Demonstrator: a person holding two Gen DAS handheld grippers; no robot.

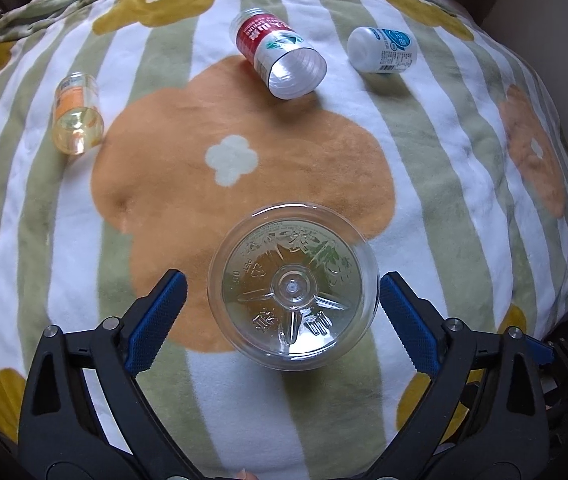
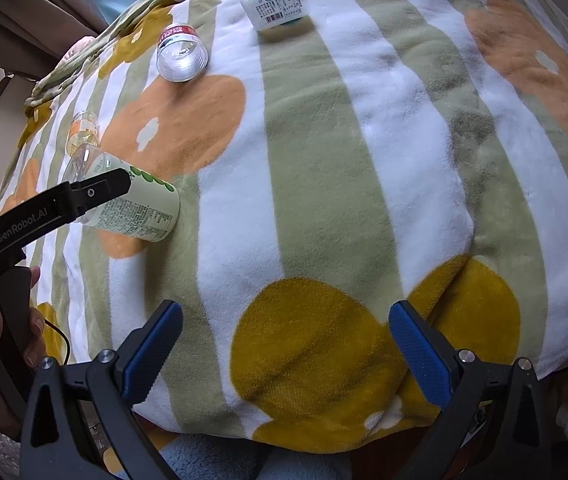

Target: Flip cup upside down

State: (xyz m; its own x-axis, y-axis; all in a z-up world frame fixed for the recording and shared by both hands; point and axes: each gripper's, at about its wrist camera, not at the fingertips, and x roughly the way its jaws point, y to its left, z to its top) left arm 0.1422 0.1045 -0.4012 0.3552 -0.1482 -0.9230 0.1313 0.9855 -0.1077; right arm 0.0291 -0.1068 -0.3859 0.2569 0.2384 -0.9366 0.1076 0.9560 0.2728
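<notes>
Now, step: left gripper point(image 1: 281, 300) spread wide, jaws either side of clear green-labelled plastic cup point(image 1: 292, 288), not touching;
Next: squeeze shut, rotate cup;
Right gripper point(image 2: 286, 336): agape, empty, over flowered fleece blanket point(image 2: 324, 168).

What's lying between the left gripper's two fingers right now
The clear cup, its base facing the camera, sits between the left gripper's open fingers, over the blanket, in the left wrist view.
</notes>
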